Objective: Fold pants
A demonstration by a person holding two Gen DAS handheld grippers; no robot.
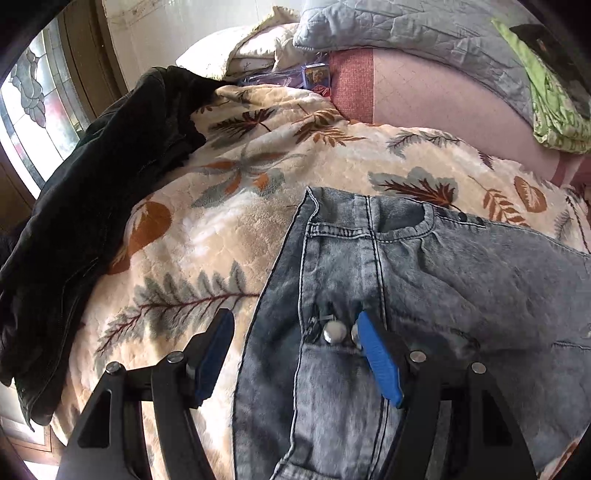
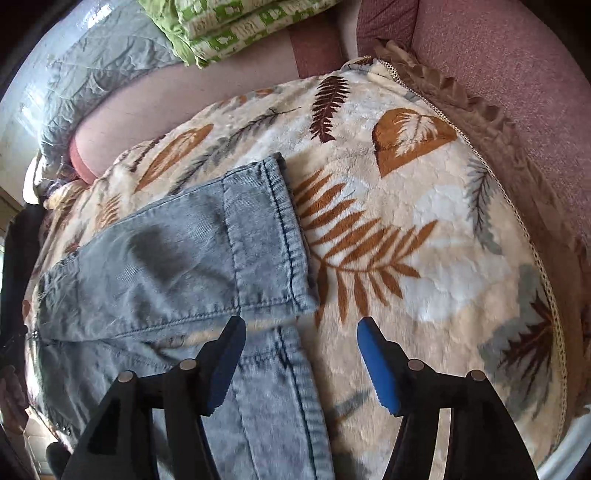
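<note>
Far to the left of the left gripper [image 1: 295,325] a black jacket [image 1: 92,221] lies heaped on the leaf-print blanket [image 1: 229,229]. That gripper's fingers stand apart with nothing clamped; the waist of the grey-blue pants [image 1: 443,277] lies spread beneath them, its metal buttons [image 1: 334,332] just beside the right blue pad. Ahead and to the right sit a grey quilt [image 1: 406,29] and a green cloth [image 1: 554,110]. The right gripper [image 2: 301,325] is likewise apart and empty, above the hem end of the pants [image 2: 166,258], where one leg cuff [image 2: 266,236] lies just ahead of the left finger; bare blanket [image 2: 424,221] stretches ahead and right
</note>
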